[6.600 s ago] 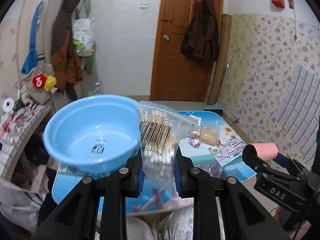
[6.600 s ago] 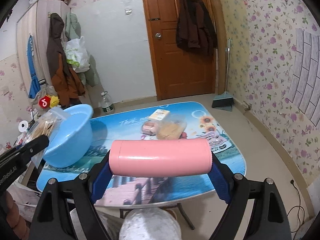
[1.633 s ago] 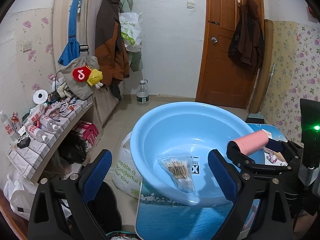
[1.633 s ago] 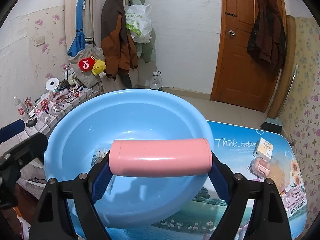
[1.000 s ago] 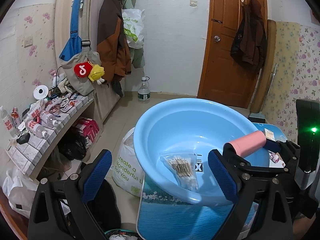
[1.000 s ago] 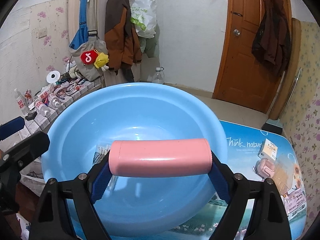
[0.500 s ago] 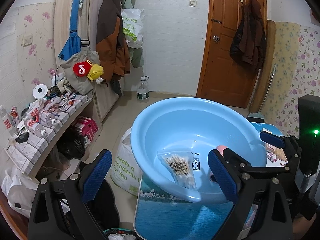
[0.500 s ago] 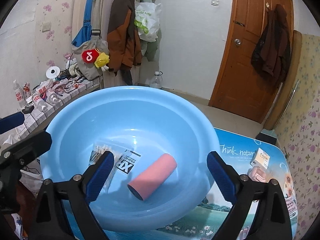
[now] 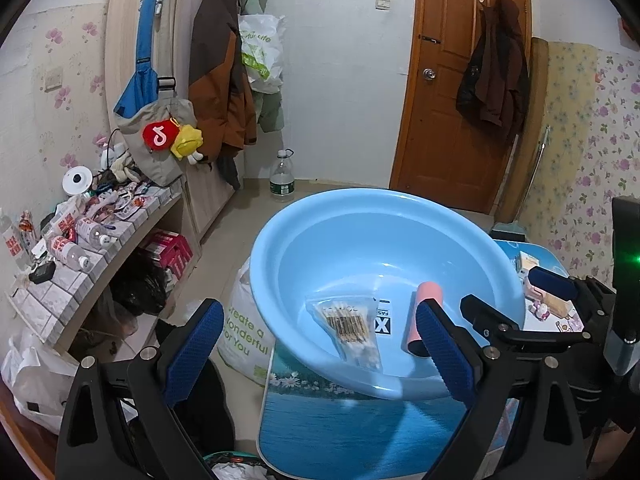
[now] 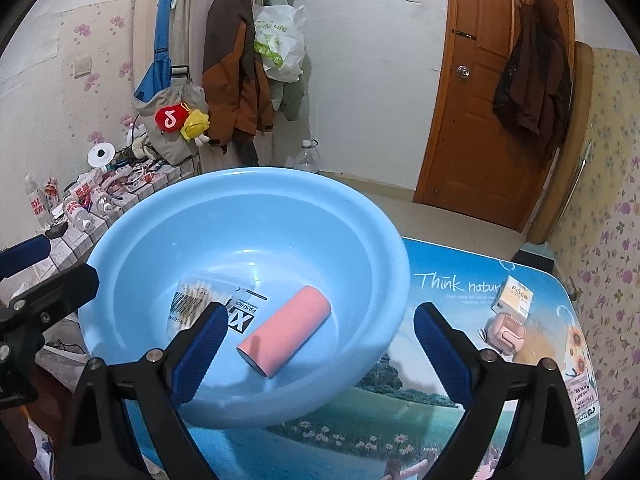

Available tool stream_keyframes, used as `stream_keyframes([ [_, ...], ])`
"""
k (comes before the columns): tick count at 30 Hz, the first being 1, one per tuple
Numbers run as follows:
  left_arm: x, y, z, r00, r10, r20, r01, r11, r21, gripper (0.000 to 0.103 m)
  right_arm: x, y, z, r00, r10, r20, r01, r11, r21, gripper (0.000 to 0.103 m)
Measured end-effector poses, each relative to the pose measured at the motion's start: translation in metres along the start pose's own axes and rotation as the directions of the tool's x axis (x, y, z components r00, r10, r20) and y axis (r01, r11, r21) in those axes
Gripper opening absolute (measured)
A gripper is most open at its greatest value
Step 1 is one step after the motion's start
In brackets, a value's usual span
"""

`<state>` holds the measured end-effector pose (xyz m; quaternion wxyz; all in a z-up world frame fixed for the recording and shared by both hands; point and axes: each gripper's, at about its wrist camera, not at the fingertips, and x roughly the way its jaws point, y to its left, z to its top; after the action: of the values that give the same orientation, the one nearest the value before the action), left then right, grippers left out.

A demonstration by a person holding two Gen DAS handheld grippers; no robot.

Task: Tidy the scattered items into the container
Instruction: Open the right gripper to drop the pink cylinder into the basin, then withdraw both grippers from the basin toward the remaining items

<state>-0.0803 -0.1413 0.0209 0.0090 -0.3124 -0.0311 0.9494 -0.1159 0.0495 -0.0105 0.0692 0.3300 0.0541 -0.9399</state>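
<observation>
Inside round light-blue plastic basin on picture-printed worktop: pink cylindrical roll lying flat on basin floor, clear cotton-swab packet beside it. Right claw released, empty above basin; left claw likewise spread, empty. Small boxes beyond basin, probably next.

Pink roll: near end behind left gripper pad in left wrist view. Basin label: part under cotton swab packet and blue pad, small print unreadable. Swab packet's near corner behind right gripper pad. Desk: near edge cut off by frame, left part under basin. Small pink case and box at desk's far side: wording blurred, possibly cosmetics. Shelf bottles: labels too small to read. Water bottle half hidden behind basin rim.
</observation>
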Motion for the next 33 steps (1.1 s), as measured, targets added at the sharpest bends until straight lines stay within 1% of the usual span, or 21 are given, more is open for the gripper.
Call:
stream_keyframes([
  [9,-0.018,-0.019,0.000,1.000,-0.021,0.013,0.021,1.000,0.022,0.098,-0.028,-0.018,-0.003,1.000,0.005,0.021,-0.005,1.000,0.030,0.095],
  [22,-0.063,-0.065,-0.011,0.998,-0.053,0.037,0.051,0.996,0.070,0.098,-0.106,-0.055,-0.034,0.998,-0.020,0.059,0.014,0.995,0.094,0.095],
  [26,-0.074,-0.075,-0.014,0.998,-0.056,0.040,0.053,0.996,0.074,0.098,-0.124,-0.063,-0.041,0.996,-0.039,0.076,0.030,0.993,0.114,0.095],
  [29,-0.078,-0.081,-0.016,0.998,-0.052,0.039,0.048,0.995,0.082,0.098,-0.135,-0.067,-0.046,0.996,-0.059,0.061,0.050,0.989,0.140,0.095],
  [30,-0.078,-0.083,-0.016,0.998,-0.049,0.038,0.046,0.995,0.084,0.098,-0.140,-0.068,-0.049,0.995,-0.079,0.059,0.069,0.986,0.153,0.095],
  [33,-0.081,-0.088,-0.017,0.998,-0.058,0.035,0.055,0.995,0.085,0.098,-0.147,-0.071,-0.053,0.993,-0.104,0.058,0.093,0.980,0.176,0.095],
])
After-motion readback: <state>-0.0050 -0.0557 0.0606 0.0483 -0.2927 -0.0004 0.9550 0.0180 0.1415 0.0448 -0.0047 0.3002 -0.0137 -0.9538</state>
